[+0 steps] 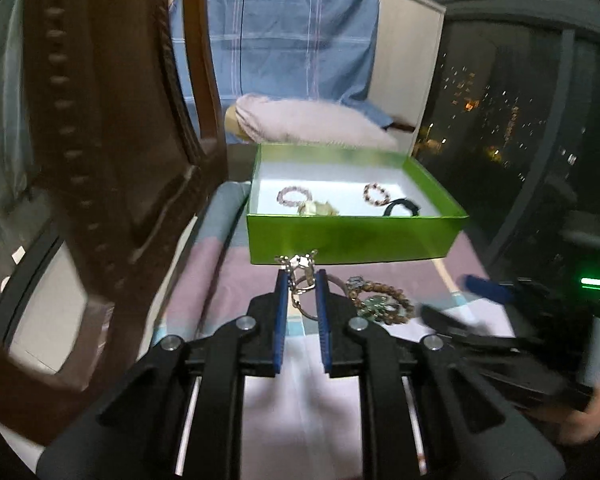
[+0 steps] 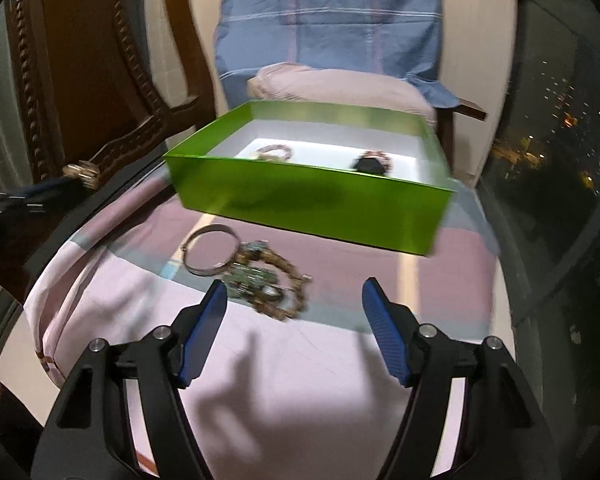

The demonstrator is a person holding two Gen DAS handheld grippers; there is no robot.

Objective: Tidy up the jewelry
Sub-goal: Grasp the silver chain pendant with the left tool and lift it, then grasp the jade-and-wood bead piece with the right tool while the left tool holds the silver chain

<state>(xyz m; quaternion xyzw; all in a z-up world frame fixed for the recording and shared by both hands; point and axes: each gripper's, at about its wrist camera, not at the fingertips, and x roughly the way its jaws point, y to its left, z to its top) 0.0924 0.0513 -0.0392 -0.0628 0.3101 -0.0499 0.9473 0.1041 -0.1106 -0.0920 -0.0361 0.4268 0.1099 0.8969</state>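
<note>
A green box with a white floor stands on the cloth-covered table; it also shows in the right wrist view. In it lie two beaded bracelets, a pale piece and a black band. My left gripper is shut on a silver chain piece, held just before the box's front wall. A heap of jewelry, a wooden bead bracelet with a green piece and a silver bangle, lies on the cloth. My right gripper is open and empty, just behind the heap.
A carved wooden chair stands at the left. A blue striped cloth and a pink pillow lie behind the box. A dark window with city lights is at the right. The table edge curves at the right.
</note>
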